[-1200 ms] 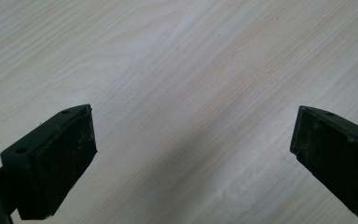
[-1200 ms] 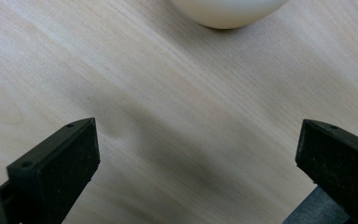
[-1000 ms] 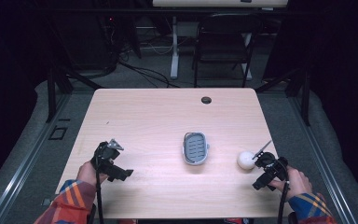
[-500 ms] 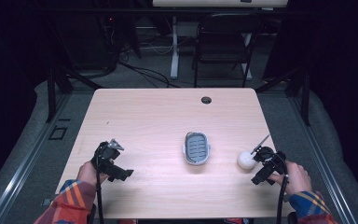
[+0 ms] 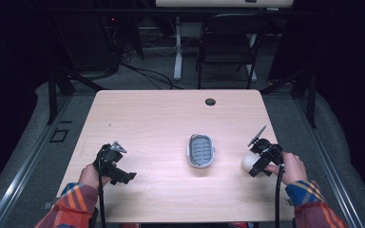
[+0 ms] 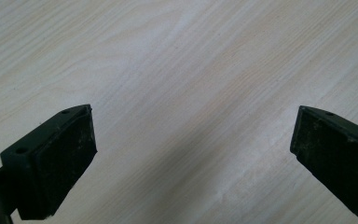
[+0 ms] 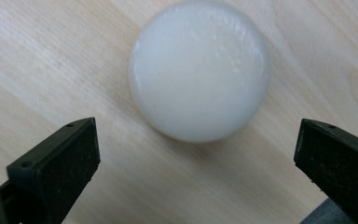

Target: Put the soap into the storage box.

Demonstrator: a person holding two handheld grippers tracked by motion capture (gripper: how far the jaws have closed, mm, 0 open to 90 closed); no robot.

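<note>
Right gripper [image 7: 196, 154] wide open, angled down just short of white ball [image 7: 199, 70]; left gripper [image 6: 193, 154] wide open, empty.

A pale wood table [image 5: 171, 123] stands on grey floor [image 5: 33, 142] in a dark room, with a black chair [image 5: 228, 42] and cables [image 5: 142, 71] beyond its far edge.

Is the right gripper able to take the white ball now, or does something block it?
Probably yes. The right gripper is open, its jaws spread wider than the white ball, which lies just ahead of them on the bare table. Nothing stands between them.
</note>
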